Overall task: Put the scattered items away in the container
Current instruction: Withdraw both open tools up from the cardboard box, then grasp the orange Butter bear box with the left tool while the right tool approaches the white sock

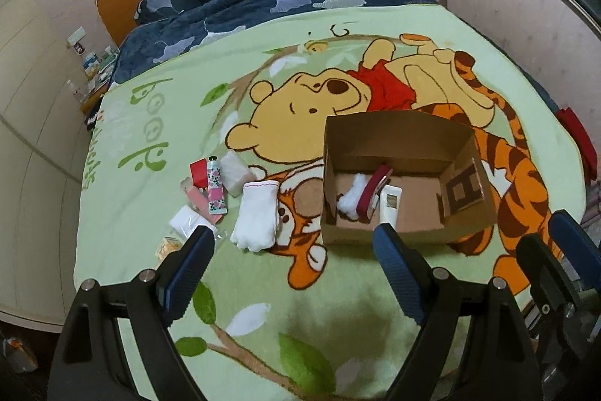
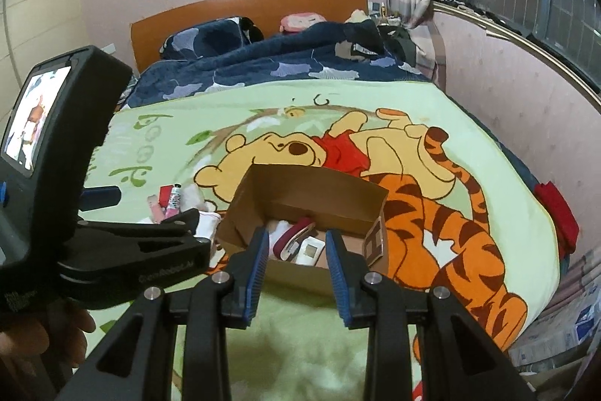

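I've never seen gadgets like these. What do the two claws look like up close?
Both are black plastic frames with silver bolts and ridged blue pads on their fingers. The left claw carries a small lit screen and faint lettering along its side; the right claw looks the same build. No cables show.

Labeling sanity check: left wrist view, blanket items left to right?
White packet → floral tube → white glove → cardboard box, with a red case and white bottle inside. Pink and red bits by the tube overlap, so skipped.

My left black two-finger gripper with blue ribbed pads [image 1: 293, 273] has its jaws spread wide, holding nothing. My right black gripper with blue pads [image 2: 296, 273] is parted moderately, likewise unloaded.
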Demonstrator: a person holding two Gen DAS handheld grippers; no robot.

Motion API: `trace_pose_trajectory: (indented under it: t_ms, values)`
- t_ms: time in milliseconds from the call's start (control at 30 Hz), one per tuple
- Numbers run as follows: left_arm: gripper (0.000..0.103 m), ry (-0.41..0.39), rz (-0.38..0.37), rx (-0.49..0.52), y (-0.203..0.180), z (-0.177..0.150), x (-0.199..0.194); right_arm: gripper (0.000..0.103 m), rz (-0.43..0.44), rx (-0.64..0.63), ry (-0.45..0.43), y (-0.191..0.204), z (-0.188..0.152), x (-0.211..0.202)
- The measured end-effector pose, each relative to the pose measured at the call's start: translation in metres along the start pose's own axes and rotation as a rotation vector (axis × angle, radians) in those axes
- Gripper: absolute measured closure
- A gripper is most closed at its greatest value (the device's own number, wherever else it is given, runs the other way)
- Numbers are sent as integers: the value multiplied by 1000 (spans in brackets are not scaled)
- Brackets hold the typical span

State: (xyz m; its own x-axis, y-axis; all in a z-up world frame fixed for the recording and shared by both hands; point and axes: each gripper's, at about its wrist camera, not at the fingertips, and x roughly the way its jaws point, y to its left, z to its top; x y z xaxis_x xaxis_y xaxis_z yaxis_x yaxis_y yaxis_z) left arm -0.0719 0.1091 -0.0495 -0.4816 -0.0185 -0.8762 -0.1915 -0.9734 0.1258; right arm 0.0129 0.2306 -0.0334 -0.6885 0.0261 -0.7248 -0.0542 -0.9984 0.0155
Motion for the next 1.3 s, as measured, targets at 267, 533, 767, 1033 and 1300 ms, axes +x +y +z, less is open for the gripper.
trace_pose_trajectory:
  t_ms: [267, 533, 767, 1033, 1300]
  values:
    - [15, -31, -22, 26, -5, -14, -23, 71, -16, 10, -26, 3, -8, -20]
    - [15, -42, -13, 17, -8, -17, -33, 71, -2, 17, -34, 0, -7, -26]
    - [15, 7, -7, -29, 8, -33, -20, 71, 37, -5, 3, 11, -15, -16]
    - [15, 205, 94, -227, 80, -102, 41, 70, 209, -150, 149, 71, -48, 27]
    - [15, 288, 176, -431, 163, -143, 119, 70, 292, -275, 217, 138, -81, 74]
